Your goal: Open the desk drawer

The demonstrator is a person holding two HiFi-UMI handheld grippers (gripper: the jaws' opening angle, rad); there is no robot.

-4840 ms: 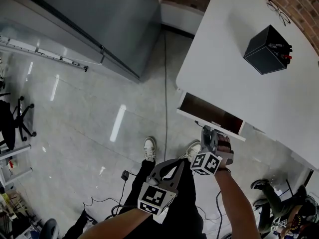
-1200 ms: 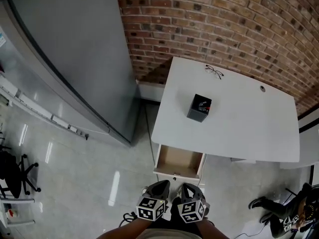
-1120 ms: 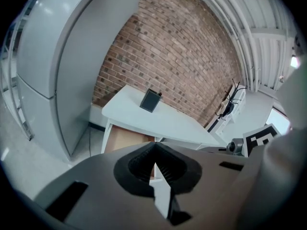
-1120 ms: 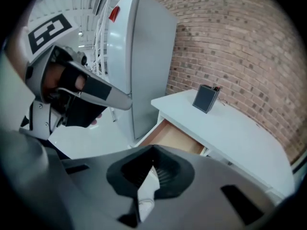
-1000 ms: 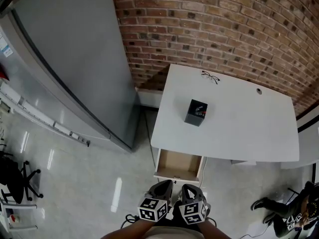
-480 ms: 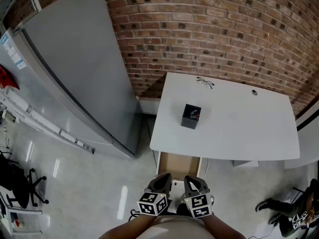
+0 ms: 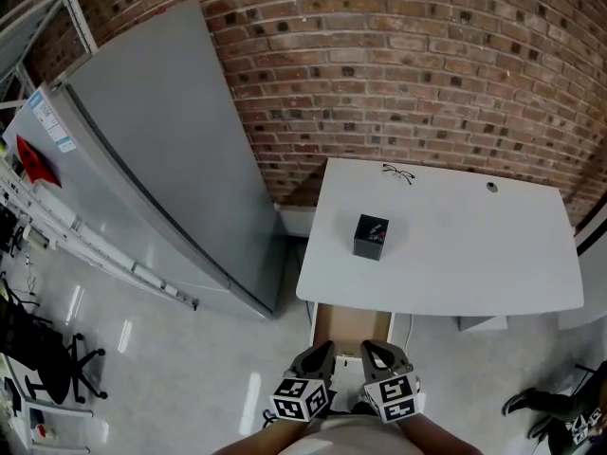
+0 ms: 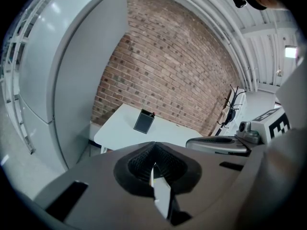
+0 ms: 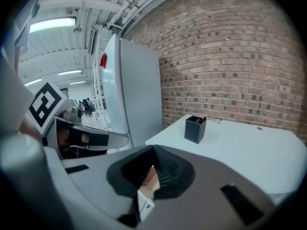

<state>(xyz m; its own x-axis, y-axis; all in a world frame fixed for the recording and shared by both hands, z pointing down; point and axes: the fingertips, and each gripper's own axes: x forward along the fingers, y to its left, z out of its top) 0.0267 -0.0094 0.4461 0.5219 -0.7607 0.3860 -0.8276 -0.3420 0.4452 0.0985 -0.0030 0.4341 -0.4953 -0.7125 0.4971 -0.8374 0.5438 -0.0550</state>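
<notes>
Both tongs are up close together in front of the person, side by side at the bottom of the head view. The left gripper is clenched: its own view shows the jaws pressed together w/ nothing between them. The right gripper is clamped tight the same way & empty too. Each one shows at the edge of the other's view, so they sit just beside each other.

The desk drawer, light wood inside w/ a white front, is pulled out from under the front edge of the white rectangular desk, at the desk's left end. Its inside looks bare. In the head view it lies just ahead of the gripper tips, but neither gripper touches it. Both gripper views look out over the desk top.

On the desk a black square pen holder stands upright toward the left side, w/ something red poking out of its top. Thin-framed glasses lie near the back edge, well apart from the holder.

A red brick wall runs behind the desk. Left of the desk is a tall grey metal cabinet. A black office chair stands on the pale glossy floor at far left
</notes>
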